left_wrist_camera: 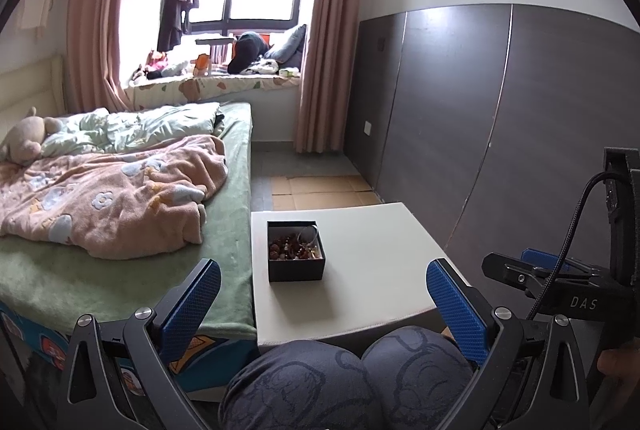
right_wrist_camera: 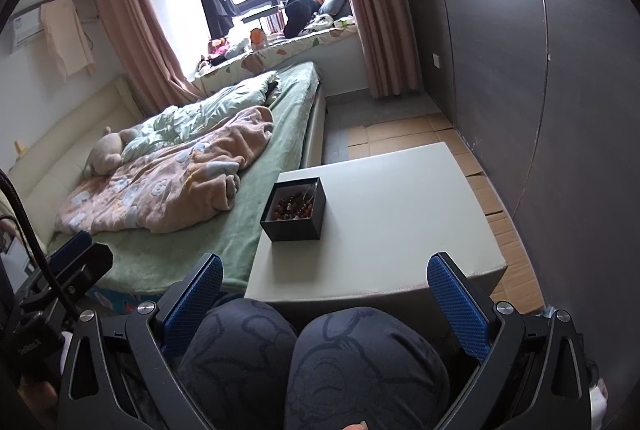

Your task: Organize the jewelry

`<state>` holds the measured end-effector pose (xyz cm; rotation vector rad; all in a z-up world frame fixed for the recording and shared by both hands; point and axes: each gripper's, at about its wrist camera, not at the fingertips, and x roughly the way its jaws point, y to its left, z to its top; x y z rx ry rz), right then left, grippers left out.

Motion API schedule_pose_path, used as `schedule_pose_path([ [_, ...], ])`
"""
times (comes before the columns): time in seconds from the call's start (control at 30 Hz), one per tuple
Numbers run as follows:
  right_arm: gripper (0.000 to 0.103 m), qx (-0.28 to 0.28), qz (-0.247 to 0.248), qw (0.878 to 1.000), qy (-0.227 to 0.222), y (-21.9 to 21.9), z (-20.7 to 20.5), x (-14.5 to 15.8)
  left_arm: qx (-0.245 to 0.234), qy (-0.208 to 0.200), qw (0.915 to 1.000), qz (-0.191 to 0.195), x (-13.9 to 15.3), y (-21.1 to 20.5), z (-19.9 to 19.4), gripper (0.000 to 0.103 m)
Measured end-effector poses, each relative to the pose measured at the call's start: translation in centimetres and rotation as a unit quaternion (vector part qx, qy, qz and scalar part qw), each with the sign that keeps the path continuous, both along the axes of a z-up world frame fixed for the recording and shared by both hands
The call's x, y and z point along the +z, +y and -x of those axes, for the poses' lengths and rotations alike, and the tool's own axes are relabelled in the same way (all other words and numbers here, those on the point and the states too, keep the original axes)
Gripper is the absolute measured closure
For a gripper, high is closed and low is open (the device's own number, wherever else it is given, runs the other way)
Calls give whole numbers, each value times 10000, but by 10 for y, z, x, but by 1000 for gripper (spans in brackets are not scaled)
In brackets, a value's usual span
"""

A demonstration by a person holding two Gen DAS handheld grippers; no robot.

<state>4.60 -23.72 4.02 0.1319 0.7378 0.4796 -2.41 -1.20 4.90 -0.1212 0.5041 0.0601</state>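
Observation:
A small black box [left_wrist_camera: 295,268] [right_wrist_camera: 291,229] stands on the left part of a low white table [left_wrist_camera: 372,270] [right_wrist_camera: 400,214]. Inside it lies a heap of red-brown beads [left_wrist_camera: 290,248] [right_wrist_camera: 291,210] and a thin silver bangle [left_wrist_camera: 309,232]. My left gripper [left_wrist_camera: 326,304] is open, held back near the table's front edge above the person's knees [left_wrist_camera: 352,378], with nothing between its blue pads. My right gripper [right_wrist_camera: 324,296] is also open and empty, likewise short of the table. The right gripper's body [left_wrist_camera: 560,286] shows at the right of the left wrist view.
A bed [left_wrist_camera: 120,230] [right_wrist_camera: 200,166] with a green sheet, a pink blanket [left_wrist_camera: 108,190] and a plush toy [left_wrist_camera: 24,142] touches the table's left side. A dark panelled wall [left_wrist_camera: 480,118] runs along the right. Cardboard [left_wrist_camera: 320,190] covers the floor beyond the table.

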Motion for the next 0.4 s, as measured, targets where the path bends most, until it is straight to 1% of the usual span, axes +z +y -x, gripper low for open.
schedule_pose_path([
  [0.4,0,-35,34,10000,12,0,-2,0,-48,-1,10000,22,0,1,-2,0],
])
